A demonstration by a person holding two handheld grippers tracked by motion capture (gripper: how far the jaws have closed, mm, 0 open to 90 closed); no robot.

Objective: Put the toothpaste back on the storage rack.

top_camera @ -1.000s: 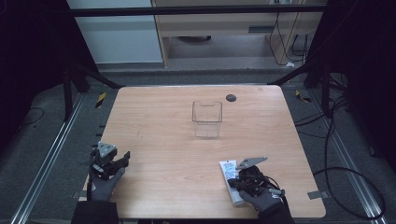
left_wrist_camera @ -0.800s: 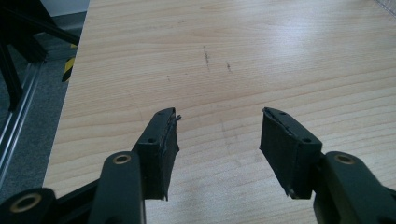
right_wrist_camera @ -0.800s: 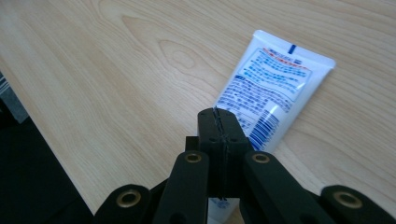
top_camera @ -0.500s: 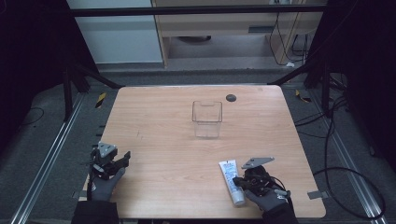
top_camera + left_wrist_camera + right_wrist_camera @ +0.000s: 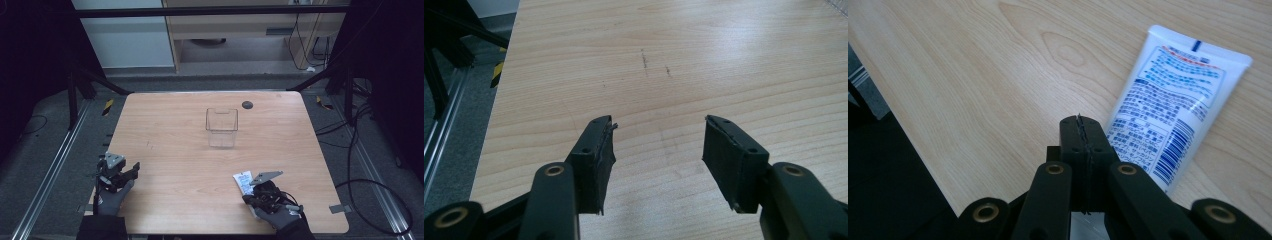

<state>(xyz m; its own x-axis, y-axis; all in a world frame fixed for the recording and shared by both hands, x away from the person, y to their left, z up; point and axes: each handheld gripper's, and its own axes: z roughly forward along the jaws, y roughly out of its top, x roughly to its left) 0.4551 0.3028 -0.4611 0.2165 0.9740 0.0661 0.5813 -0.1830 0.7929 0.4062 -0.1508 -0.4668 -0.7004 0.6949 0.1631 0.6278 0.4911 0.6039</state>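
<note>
White printed plastic tube (image 5: 1173, 105) lay flat on the light wooden table (image 5: 200, 135) near its front right, just beside the right gripper (image 5: 1081, 125), whose jaws were pressed together on nothing. Versus 0.5 s ago the tube sat in the same spot and the right gripper had stayed beside it. Its long axis ran near-to-far with the flat crimped end away from the person; left gripper (image 5: 656, 145) was spread wide over bare wood at front left.
</note>
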